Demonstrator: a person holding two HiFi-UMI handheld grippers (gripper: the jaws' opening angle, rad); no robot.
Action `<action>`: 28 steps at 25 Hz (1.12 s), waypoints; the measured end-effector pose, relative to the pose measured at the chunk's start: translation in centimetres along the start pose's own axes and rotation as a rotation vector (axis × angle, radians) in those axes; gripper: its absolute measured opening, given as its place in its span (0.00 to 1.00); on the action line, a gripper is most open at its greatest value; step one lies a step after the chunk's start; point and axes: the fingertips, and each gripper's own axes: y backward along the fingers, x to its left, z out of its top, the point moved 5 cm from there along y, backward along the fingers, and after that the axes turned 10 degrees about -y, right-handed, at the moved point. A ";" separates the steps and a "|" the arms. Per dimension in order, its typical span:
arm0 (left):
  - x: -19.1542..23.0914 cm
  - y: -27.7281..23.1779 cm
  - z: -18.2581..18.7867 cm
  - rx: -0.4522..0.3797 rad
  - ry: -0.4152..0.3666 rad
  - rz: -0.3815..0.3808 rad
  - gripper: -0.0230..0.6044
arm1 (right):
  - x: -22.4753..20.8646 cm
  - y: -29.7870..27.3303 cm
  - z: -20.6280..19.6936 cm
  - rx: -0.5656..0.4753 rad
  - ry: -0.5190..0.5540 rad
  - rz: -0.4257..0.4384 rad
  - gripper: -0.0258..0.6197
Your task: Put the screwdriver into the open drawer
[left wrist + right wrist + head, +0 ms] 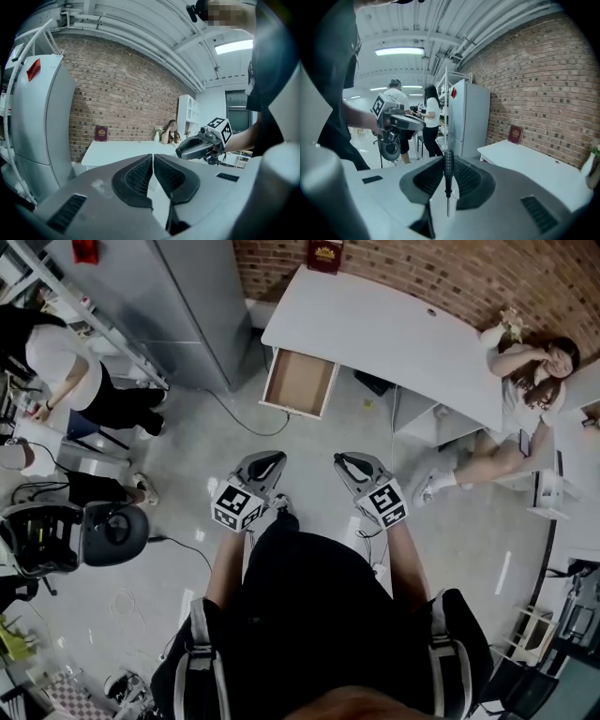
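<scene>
The screwdriver (448,174) has a black ribbed handle and a thin metal shaft that points down. My right gripper (448,161) is shut on its handle. In the head view that gripper (349,468) is held over the floor, well short of the white desk (394,334). The desk's wooden drawer (300,382) stands pulled out and looks bare inside. My left gripper (265,468) hangs beside the right one at about the same height. In its own view the left gripper (153,157) has its pads together with nothing between them.
A tall grey fridge (187,306) stands left of the drawer. One person (525,390) sits on the floor at the desk's right end; another (66,371) bends over at far left. An office chair (94,535) and floor cables lie to my left. A red book (325,254) stands on the desk.
</scene>
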 end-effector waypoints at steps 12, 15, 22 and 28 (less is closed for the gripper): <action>11.0 -1.3 -0.4 -0.012 -0.025 -0.052 0.07 | -3.5 -8.7 3.7 -0.001 -0.030 -0.067 0.23; 12.9 -1.2 -0.8 -0.013 -0.029 -0.069 0.07 | -3.9 -10.5 4.4 -0.002 -0.033 -0.084 0.23; 16.0 -0.3 -1.6 -0.036 -0.007 -0.055 0.07 | -3.9 -13.5 5.4 0.026 -0.021 -0.089 0.23; 17.8 1.0 -2.1 -0.046 0.012 -0.015 0.07 | -4.5 -15.4 6.0 0.068 0.005 -0.070 0.23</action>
